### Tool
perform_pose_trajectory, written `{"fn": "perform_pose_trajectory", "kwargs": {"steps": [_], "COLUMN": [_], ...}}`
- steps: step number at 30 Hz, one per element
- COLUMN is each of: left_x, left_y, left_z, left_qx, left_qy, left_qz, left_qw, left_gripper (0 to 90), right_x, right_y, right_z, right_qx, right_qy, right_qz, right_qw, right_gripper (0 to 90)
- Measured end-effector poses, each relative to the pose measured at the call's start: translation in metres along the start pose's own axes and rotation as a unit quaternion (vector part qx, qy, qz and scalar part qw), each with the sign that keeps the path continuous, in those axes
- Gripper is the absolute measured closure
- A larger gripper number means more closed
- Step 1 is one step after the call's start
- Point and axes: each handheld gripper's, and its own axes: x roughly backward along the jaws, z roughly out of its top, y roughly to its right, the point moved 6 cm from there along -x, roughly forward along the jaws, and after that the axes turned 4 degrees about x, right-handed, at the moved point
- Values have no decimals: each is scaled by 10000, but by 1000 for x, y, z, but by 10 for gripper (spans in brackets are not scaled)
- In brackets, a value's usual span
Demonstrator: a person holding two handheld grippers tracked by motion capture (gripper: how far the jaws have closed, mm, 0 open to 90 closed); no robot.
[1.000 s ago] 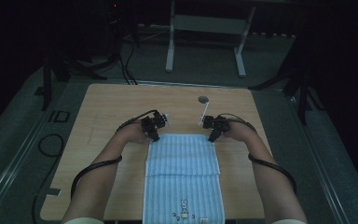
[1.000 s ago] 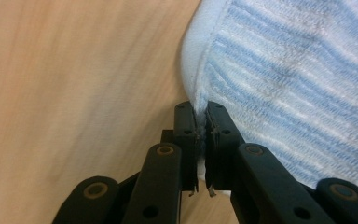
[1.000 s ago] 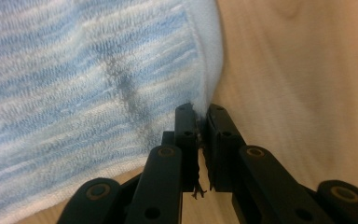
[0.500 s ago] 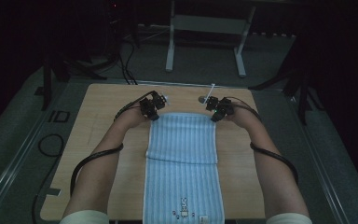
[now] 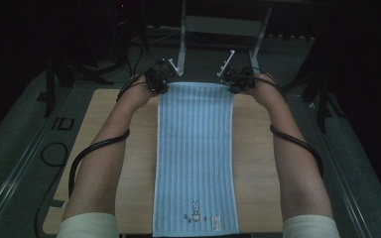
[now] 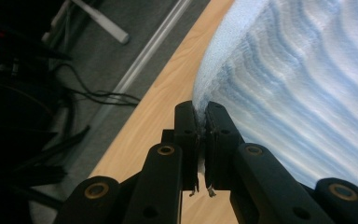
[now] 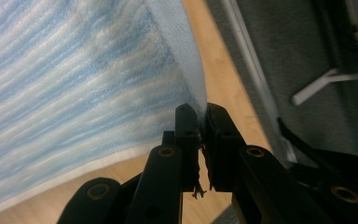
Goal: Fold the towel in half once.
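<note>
A long blue-and-white striped towel (image 5: 196,153) lies stretched down the middle of the wooden table (image 5: 260,163), a small rabbit print near its front end. My left gripper (image 5: 158,82) is shut on the towel's far left corner and holds it up at the table's far edge. My right gripper (image 5: 235,82) is shut on the far right corner, level with the left. In the left gripper view the jaws (image 6: 201,109) pinch the towel's edge (image 6: 279,88). The right gripper view shows the jaws (image 7: 199,112) closed on the cloth (image 7: 74,79) the same way.
A white metal stand (image 5: 218,29) rises beyond the table's far edge. Cables (image 5: 54,153) lie on the grey floor at the left. Both forearms reach along the table on either side of the towel.
Both grippers have moved away from the person toward the far edge, pulling the folded towel open to its full length.
</note>
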Motion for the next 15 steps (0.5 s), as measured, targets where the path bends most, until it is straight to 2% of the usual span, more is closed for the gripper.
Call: {"fn": "perform_pose_trajectory", "kwargs": {"steps": [2, 3, 4, 5, 6, 7, 9, 11, 13, 14, 15], "left_x": [1, 3, 3, 2, 2, 1, -3, -7, -8, -10, -11], "left_y": [0, -1, -1, 1, 4, 9, 17, 27, 30, 36, 44], "left_z": [1, 2, 2, -1, -2, -5, -12, -20, -22, -27, -33], "left_qx": [28, 46, 46, 52, 33, 47, -23, -97, -92, -52, -79], "left_qy": [-22, 7, 7, 1, 38, 69, 58, 3, 14, 9, 42], "left_qz": [-22, 6, 6, -127, -171, -375, -476, -664, -697, -846, -1023], "left_qw": [10000, 10000, 10000, 9999, 9998, 9993, 9988, 9977, 9975, 9964, 9947], "left_gripper": [849, 849, 849, 848, 848, 848, 847, 847, 845, 845, 845], "right_x": [2, 11, 13, 16, 16, 15, 9, 2, -6, -6, -13], "right_y": [1, 6, 7, 7, 6, 3, -5, -15, -25, -25, -37], "right_z": [1, 5, 6, 7, 7, 5, -1, -7, -15, -15, -24], "right_qx": [0, 8, -16, -22, -2, 26, 153, 206, 277, 277, 320], "right_qy": [25, 82, 164, 227, 210, 194, 149, 167, 167, 167, 171], "right_qz": [-2, -221, -235, -204, -210, -166, -131, 11, 88, 88, 199], "right_qw": [10000, 9997, 9996, 9995, 9996, 9997, 9997, 9996, 9994, 9994, 9991], "right_gripper": [843, 844, 843, 843, 843, 843, 842, 841, 840, 840, 840]}}
